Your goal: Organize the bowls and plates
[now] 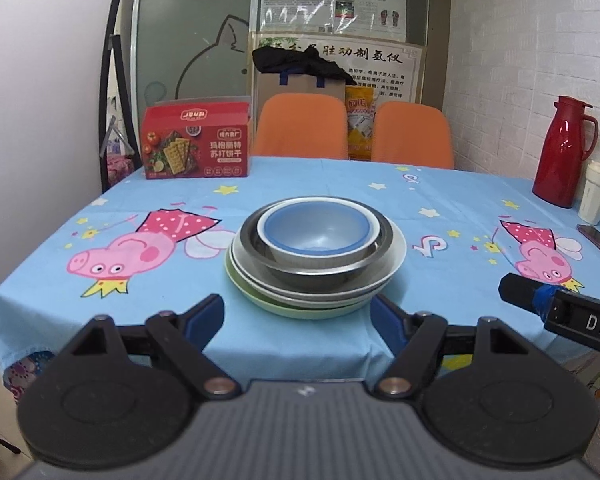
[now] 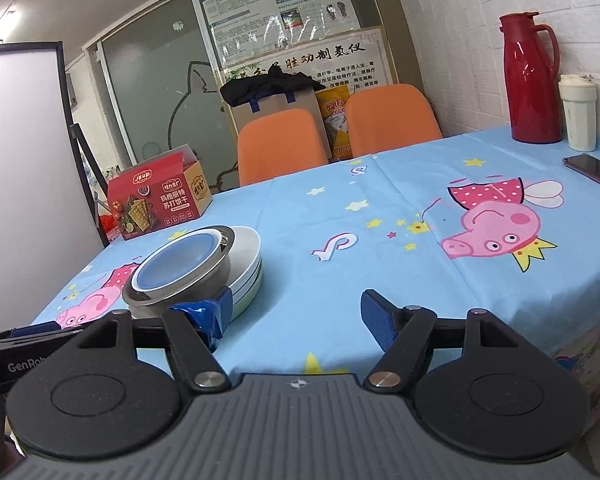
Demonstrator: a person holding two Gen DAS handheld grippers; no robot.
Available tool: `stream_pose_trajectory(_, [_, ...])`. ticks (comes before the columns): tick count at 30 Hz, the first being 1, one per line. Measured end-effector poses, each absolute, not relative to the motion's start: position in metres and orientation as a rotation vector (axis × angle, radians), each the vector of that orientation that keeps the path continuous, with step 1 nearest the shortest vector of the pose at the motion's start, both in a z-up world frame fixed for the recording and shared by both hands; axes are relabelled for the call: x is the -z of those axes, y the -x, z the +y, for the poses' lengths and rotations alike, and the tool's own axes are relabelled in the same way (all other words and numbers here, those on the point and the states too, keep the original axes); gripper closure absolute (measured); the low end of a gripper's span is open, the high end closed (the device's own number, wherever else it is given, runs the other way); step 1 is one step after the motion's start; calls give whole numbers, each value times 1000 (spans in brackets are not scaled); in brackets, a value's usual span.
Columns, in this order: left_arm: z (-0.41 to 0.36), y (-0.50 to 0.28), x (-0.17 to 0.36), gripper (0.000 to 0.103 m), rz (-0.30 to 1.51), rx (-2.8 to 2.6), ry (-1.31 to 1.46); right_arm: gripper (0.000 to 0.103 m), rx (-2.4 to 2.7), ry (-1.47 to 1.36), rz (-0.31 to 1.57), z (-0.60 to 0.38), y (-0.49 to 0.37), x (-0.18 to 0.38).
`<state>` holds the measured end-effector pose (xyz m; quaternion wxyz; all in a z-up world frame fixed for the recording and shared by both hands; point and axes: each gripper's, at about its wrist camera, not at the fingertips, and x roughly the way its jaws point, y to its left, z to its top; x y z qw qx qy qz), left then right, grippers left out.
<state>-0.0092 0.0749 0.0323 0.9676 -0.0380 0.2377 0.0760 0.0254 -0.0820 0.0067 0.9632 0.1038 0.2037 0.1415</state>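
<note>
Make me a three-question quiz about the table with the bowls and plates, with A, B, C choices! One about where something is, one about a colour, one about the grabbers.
1. Where does the blue bowl sit?
A. inside the steel bowl
B. beside the red thermos
C. on an orange chair

2. What colour is the bottom plate of the stack?
A. red
B. light green
C. black

3. How is the left gripper?
A. shut on a plate
B. holding the cracker box
C. open, holding nothing

Answers: 1 A, the blue bowl nests in the steel one atop the plates. 2 B, a green rim shows under the white plates. 3 C, its fingers stand apart before the stack.
</note>
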Motion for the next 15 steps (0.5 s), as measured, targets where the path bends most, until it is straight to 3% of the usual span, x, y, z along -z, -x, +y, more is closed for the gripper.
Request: stream_pose_trajectory(15, [55,28,-15,29,535,-75,67,45,-289,-184,387,-87,10,1])
